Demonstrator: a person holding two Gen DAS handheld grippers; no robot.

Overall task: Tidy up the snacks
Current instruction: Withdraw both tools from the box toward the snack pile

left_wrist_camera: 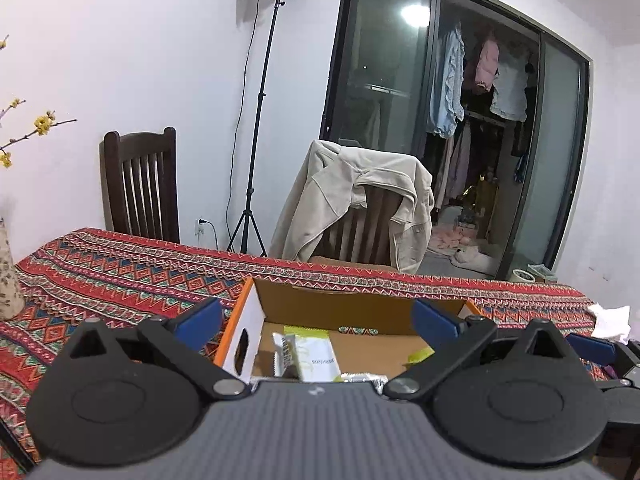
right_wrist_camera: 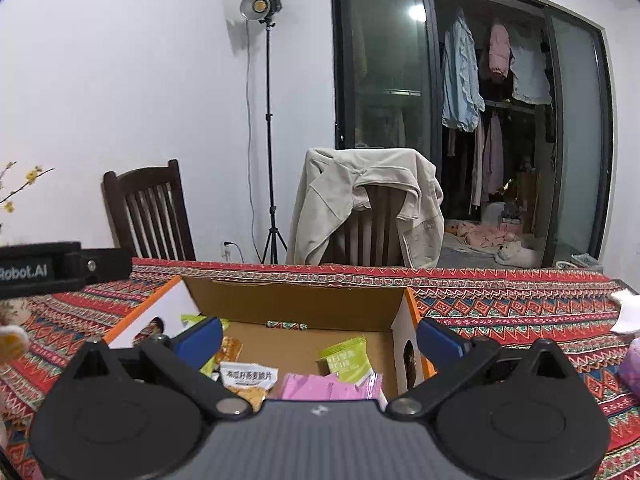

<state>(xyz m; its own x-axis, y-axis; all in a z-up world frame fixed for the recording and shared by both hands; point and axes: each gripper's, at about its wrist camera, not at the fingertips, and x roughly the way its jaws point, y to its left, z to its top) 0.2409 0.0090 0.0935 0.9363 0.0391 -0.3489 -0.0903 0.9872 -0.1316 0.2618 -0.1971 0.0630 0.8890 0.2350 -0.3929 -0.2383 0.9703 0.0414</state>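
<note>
Your left tongs stand wide and empty over the cardboard box, with the white-and-green packet lying in it just below and between the tips; drop too low and I think a finger could catch the box wall and drag it across the patterned tablecloth. Your right tongs are also spread wide and empty above the box, the pink packet and green packet between the tips, the draped chair and lamp stand well beyond.
</note>
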